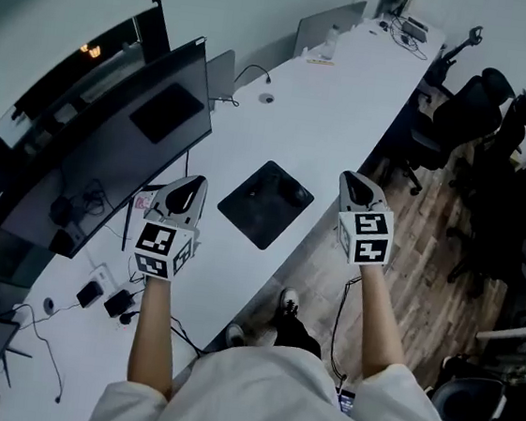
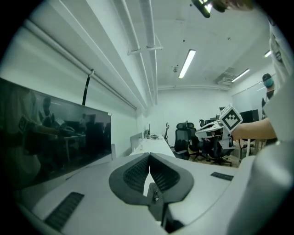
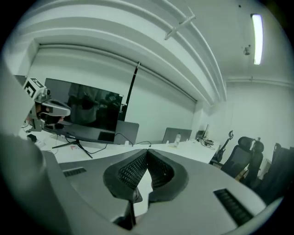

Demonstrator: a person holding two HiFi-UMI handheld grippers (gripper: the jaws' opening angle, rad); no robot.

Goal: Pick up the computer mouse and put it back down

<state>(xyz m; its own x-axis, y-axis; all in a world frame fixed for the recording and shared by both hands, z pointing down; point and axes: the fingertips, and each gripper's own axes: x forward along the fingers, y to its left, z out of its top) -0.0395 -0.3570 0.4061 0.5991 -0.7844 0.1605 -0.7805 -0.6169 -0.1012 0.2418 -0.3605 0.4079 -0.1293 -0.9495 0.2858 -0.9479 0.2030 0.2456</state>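
computer mouse (image 1: pixel 295 195): dark, lying on black mouse pad (image 1: pixel 248 215) on white tabletop (image 1: pixel 352 92), below and between both raised units. left hand-held gripper (image 1: pixel 193 186): jaws together, empty. right hand-held gripper (image 1: pixel 353 179): jaws together, empty. handling, judged: part one pair of jaws, lower squarely across the mouse's sides, and grip lightly.

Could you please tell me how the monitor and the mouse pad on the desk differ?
The monitor is far larger than the mouse pad. The monitor stands upright; the mouse pad lies flat on the desk. Both are dark.
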